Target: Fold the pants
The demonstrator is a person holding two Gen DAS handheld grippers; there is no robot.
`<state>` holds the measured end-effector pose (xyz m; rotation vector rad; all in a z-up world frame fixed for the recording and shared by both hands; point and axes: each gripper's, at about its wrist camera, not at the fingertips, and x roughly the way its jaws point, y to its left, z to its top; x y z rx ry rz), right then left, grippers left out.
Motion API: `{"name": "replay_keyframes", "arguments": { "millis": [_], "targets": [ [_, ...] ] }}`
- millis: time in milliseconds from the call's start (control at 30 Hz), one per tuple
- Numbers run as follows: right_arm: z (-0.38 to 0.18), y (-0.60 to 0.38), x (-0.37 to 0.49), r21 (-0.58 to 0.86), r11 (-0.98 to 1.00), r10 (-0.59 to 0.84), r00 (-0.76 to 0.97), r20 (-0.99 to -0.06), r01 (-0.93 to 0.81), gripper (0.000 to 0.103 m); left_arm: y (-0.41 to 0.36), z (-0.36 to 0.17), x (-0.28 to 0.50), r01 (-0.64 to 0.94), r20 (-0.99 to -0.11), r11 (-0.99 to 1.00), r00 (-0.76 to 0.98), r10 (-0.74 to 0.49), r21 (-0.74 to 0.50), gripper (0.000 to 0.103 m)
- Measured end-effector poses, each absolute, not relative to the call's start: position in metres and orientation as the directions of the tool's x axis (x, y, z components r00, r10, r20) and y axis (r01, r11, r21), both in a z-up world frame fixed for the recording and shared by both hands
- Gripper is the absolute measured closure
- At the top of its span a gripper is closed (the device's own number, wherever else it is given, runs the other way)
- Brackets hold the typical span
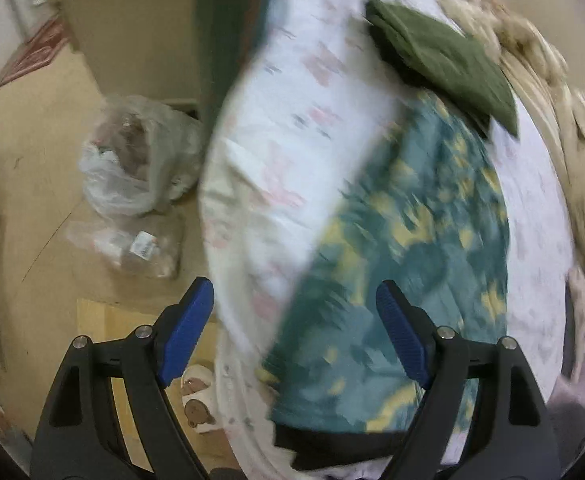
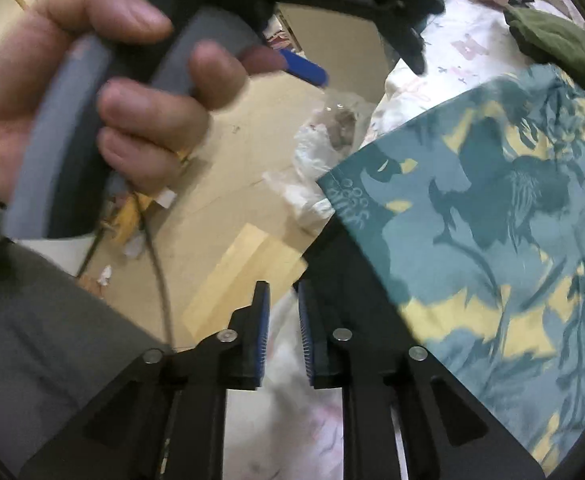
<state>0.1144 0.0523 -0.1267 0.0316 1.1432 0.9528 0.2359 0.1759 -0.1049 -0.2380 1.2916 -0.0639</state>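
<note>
Pants [image 1: 404, 248]: teal with yellow shapes, lay flat on the bed, with a black band at the near end. In the right view the pants [image 2: 504, 240] filled the right side, and one corner pointed to the floor.
Bed [image 1: 292, 92]: had a white sheet with small pink marks. The pants lay on top of it, near its edge.
Left gripper [image 1: 294, 340]: was wide open and held nothing. One blue pad [image 1: 186, 332] hung over the floor by the bed edge. The other blue pad was over the pants. The picture was blurry, so I could not tell if it touched them.
Right gripper [image 2: 284, 332]: its two pads were close, with a thin gap between them. White sheet showed in the gap. I could not tell if it pinched the sheet. It sat just beside the black edge of the pants.
Hand [image 2: 92, 92]: seen in the right view, wrapped round a grey handle, high on the left.
Green cloth [image 1: 444, 56]: folded, lay on the bed at the far end of the pants, touching them.
Bag [image 1: 132, 156]: clear plastic, sat on the floor beside the bed.
Floor [image 1: 44, 200]: tan, with bits of paper and a pale board on it.
</note>
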Motion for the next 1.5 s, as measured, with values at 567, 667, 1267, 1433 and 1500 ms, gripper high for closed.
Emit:
{"name": "replay_keyframes", "arguments": {
  "millis": [567, 667, 1267, 1433, 1500],
  "targets": [
    [-0.153, -0.213, 0.16, 0.586, 0.81, 0.558, 0.329, -0.762, -0.016, 0.023, 0.14, -0.194, 0.232, 0.083, -0.977, 0.975, -0.073, -0.198, -0.204, 0.022],
    [-0.177, -0.22, 0.159, 0.637, 0.769, 0.596, 0.292, -0.748, 0.062, 0.023, 0.137, -0.192, 0.228, 0.097, -0.981, 0.979, -0.079, -0.175, -0.182, 0.035],
    [-0.202, -0.16, 0.164, 0.768, 0.641, 0.761, 0.135, -0.635, -0.005, 0.095, 0.109, -0.136, 0.188, 0.18, -0.992, 0.975, 0.0, -0.129, -0.127, 0.101],
    [-0.157, -0.183, 0.151, 0.771, 0.634, 0.76, 0.227, -0.609, -0.054, 0.099, 0.107, -0.087, 0.17, 0.148, -0.964, 0.965, 0.126, -0.234, -0.215, 0.102],
    [-0.133, -0.199, 0.146, 0.784, 0.617, 0.767, 0.269, -0.582, -0.062, 0.099, 0.103, -0.07, 0.159, 0.157, -0.946, 0.955, 0.169, -0.277, -0.252, 0.102]
  ]
}}
